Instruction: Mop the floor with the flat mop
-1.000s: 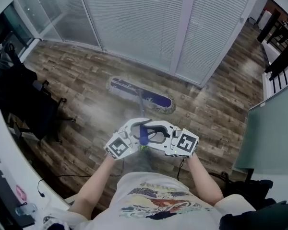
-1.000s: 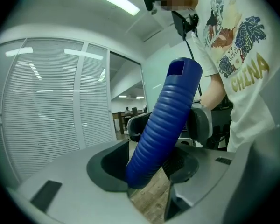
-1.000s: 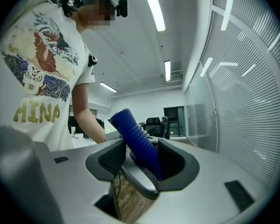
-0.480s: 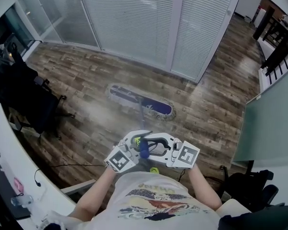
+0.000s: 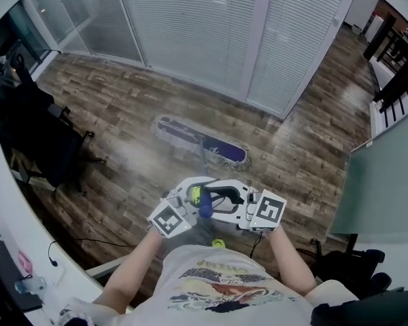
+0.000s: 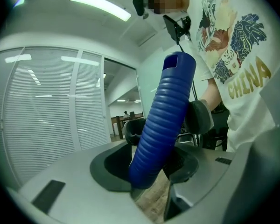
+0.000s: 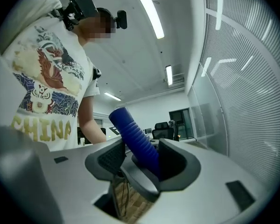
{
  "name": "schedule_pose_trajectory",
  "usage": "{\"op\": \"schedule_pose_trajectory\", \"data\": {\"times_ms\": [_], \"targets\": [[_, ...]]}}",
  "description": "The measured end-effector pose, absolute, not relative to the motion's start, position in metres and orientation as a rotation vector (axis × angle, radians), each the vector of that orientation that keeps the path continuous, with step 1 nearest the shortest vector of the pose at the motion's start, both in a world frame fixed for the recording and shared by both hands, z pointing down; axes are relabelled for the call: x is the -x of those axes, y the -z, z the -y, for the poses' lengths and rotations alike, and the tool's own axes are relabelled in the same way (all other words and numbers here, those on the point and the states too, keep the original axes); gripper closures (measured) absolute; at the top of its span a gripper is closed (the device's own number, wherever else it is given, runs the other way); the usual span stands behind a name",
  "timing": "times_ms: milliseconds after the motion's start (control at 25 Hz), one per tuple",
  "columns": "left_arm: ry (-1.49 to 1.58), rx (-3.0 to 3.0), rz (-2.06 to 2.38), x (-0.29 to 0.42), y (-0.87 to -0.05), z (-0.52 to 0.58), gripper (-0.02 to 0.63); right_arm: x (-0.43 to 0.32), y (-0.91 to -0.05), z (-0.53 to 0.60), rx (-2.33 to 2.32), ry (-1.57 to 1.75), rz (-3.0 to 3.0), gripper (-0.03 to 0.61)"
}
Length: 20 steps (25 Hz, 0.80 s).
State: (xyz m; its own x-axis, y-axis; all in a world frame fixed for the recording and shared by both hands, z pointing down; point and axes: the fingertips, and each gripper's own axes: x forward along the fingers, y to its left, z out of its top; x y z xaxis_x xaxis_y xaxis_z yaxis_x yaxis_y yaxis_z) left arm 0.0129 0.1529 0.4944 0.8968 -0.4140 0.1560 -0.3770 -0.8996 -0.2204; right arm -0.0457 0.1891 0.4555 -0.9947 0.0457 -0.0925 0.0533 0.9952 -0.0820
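Head view: one flat mop (image 5: 200,140), head lying on the wood floor (image 5: 122,114) ahead; two grippers, left gripper (image 5: 192,194) and right gripper (image 5: 221,197), meeting on its blue ribbed handle (image 5: 205,208); one black chair (image 5: 34,138) at left.

Left gripper view: jaws clamped on the handle.

Right gripper view: jaws clamped on the same handle.

Bright ceiling strip lights (image 6: 100,5); hazy glare on floor (image 5: 132,158); fisheye edges dark, warped.
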Motion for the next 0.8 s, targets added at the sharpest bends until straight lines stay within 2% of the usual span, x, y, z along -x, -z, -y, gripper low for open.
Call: {"op": "schedule_pose_trajectory", "data": {"times_ms": [480, 800], "targets": [[0.345, 2.870, -0.588, 0.045, -0.528, -0.009, 0.445, 0.108, -0.490, -0.050, -0.139, 0.147, -3.201, 0.354], [0.336, 2.885, -0.596, 0.101, -0.546, 0.131, 0.445, 0.167, -0.513, 0.092, -0.061, 0.150, -3.259, 0.350]]}}
